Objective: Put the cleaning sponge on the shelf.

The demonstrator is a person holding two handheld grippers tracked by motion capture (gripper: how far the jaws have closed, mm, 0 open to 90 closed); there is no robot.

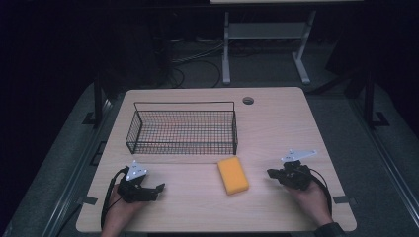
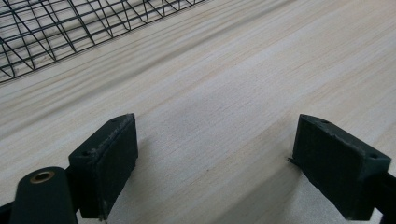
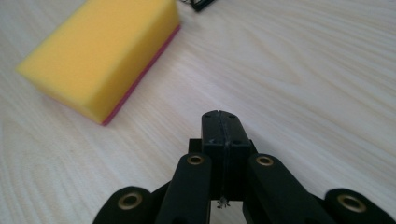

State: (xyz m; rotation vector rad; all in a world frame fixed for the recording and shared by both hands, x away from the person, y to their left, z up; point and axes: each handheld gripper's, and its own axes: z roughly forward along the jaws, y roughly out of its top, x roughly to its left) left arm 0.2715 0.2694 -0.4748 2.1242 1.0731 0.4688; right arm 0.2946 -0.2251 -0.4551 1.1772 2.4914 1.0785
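With the right gripper [image 3: 219, 122] pinched shut on nothing and the left gripper [image 2: 215, 158] spread wide, the sponge [image 1: 232, 175] could easily get shoved away from the basket [image 1: 184, 131] instead of grabbed.

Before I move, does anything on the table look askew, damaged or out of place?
Nothing stands out. The yellow sponge lies flat on the table, slightly angled, in front of the upright wire basket. No spills or damage.

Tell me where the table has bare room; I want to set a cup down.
Bare: right of the basket past the hole, and the front edge between the left gripper and right gripper. Crowded: between basket and sponge.
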